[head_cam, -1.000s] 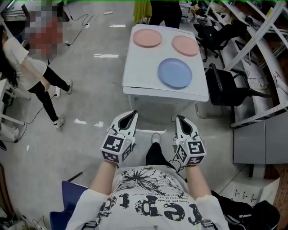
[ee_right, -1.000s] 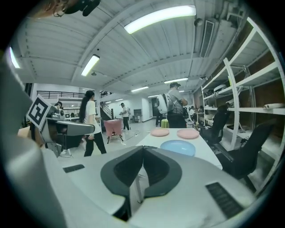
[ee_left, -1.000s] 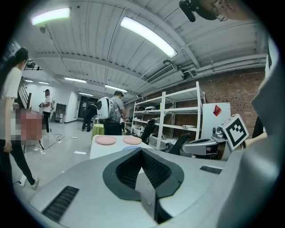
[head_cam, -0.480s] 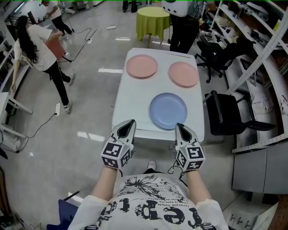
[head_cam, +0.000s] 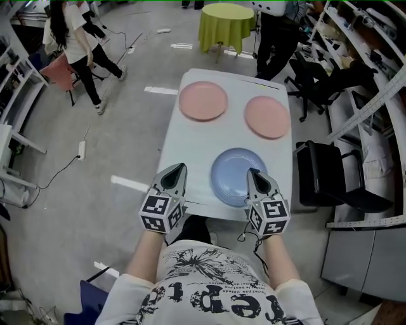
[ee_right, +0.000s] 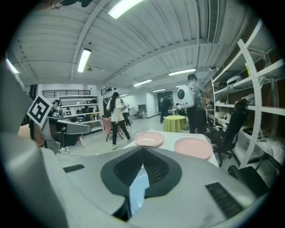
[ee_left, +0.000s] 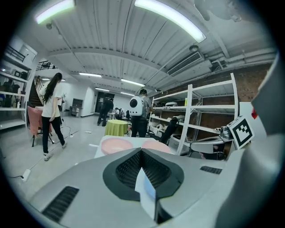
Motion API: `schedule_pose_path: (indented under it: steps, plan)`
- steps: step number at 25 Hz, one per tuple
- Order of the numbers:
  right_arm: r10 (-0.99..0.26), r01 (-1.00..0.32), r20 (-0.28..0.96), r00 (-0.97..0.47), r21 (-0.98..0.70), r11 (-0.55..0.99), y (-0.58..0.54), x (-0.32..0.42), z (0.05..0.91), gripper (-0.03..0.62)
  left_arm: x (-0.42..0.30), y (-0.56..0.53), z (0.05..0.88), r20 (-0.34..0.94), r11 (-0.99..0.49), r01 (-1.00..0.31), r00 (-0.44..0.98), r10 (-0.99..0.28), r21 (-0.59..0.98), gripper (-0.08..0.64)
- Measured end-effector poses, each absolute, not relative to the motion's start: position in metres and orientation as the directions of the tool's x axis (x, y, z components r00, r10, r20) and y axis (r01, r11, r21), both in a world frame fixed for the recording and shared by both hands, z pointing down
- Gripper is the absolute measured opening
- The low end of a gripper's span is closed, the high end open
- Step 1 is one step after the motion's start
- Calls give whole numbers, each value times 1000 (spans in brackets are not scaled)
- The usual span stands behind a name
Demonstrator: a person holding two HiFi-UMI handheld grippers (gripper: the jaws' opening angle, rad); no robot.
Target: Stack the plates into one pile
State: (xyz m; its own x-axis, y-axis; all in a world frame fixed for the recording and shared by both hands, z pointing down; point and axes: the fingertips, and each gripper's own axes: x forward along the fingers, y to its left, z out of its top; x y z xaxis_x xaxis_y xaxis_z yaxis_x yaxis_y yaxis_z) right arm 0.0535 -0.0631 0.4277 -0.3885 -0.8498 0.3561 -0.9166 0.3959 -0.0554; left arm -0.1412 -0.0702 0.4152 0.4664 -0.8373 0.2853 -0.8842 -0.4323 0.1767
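A white table (head_cam: 190,146) carries three plates: a blue plate (head_cam: 236,176) at the near side, a pink plate (head_cam: 203,101) at the far left and a second pink plate (head_cam: 267,117) at the far right. My left gripper (head_cam: 179,166) is shut and empty over the table's near left edge. My right gripper (head_cam: 253,171) is shut and empty, its tip over the blue plate's right part. Both pink plates show beyond the jaws in the left gripper view (ee_left: 116,145) and in the right gripper view (ee_right: 149,139).
A black office chair (head_cam: 333,184) stands right of the table, with shelving (head_cam: 374,76) behind it. A round table with a yellow-green cloth (head_cam: 226,19) stands beyond. A person (head_cam: 76,38) walks at the far left, another person (head_cam: 279,25) stands behind the white table.
The table and plates have come nearer in the head view as I walked up. Both grippers have moved forward from in front of the table to over its near edge, still shut.
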Motion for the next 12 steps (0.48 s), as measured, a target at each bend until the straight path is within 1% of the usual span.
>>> schedule_pose_path:
  steps: [3,5,9,12]
  plan:
    - [-817,-888,366,-445,-60,456,-99,34,435,6,-148,-108,428,316,-433,-884,468,-826,177,5]
    - [-813,-885,370,-450,-65,461,-124,26,437,6,-153,-133,433,325,-430,-885,465,-824,176,5]
    - [-818,-904,407,-407,-53,424,-183,20,439,6,-168,-195,436,355,-388,-909,417,-837,152,5]
    - [-816,-917,435,-381,-60,396,-234,15,443,6,-177,-243,442,379,-387,-906,423,-823,171,5]
